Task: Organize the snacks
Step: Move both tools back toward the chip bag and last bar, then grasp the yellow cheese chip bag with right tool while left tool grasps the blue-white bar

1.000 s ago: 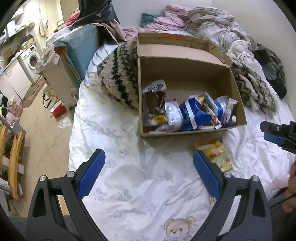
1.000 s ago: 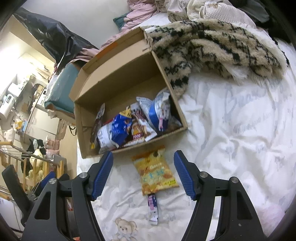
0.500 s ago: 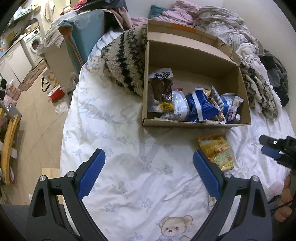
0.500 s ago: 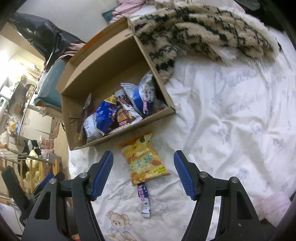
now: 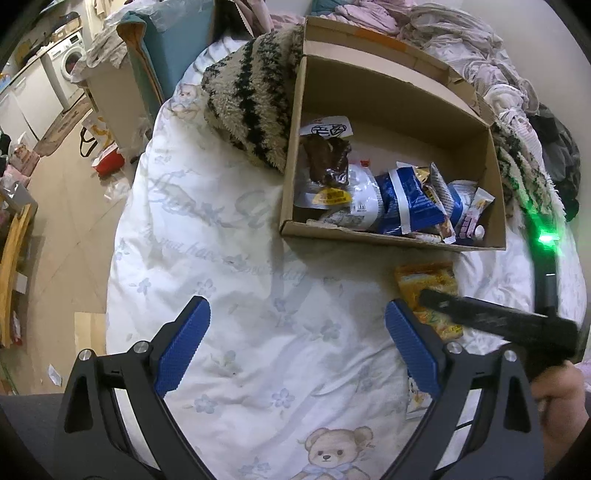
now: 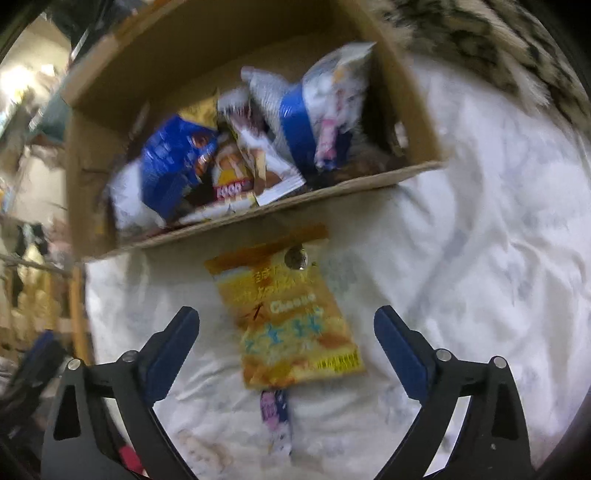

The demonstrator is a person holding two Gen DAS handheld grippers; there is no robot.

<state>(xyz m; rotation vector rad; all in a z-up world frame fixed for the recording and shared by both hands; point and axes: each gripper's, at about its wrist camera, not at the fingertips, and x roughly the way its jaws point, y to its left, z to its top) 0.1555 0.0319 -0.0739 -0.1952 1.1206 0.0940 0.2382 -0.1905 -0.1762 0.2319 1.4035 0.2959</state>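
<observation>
Right-wrist view: blurred throughout; package print mostly unreadable. Left-wrist view: sharp.

Item 1. Yellow-orange snack bag (image 6: 291, 314), lying flat on the white bedspread (image 5: 236, 258), just outside the near wall of the cardboard box (image 5: 388, 236). In the left-wrist view its lower part is hidden behind the black body of the right tongs (image 5: 495, 321).

Item 2. Small purple stick packet (image 6: 275, 406), on the bedspread at the bag's near edge; blurred, print not legible. In the left-wrist view only a sliver shows beside the left tongs' right finger.

Item 3. Cardboard box, open, on the bed. Contents: blue-and-white bags (image 5: 402, 203), a dark brown packet (image 5: 327, 158), a pale stick packet (image 5: 472, 210), others overlapping and hard to separate. The near wall cuts off their lower parts.

Item 4. Right tongs (image 6: 286, 343): jaws opening, wide, one finger to each side of the snack bag, pads not touching it. A hand (image 5: 557, 391) shows at the frame edge, partly cut off.

Item 5. Left tongs (image 5: 295, 343): open, nothing between the fingers, over bare bedspread near a teddy-bear print (image 5: 328, 454).

Surroundings: striped shaggy blanket (image 5: 255, 96) against the box's left side; heaped clothes (image 5: 461, 33) behind; washing machine (image 5: 68, 70) at far left.
</observation>
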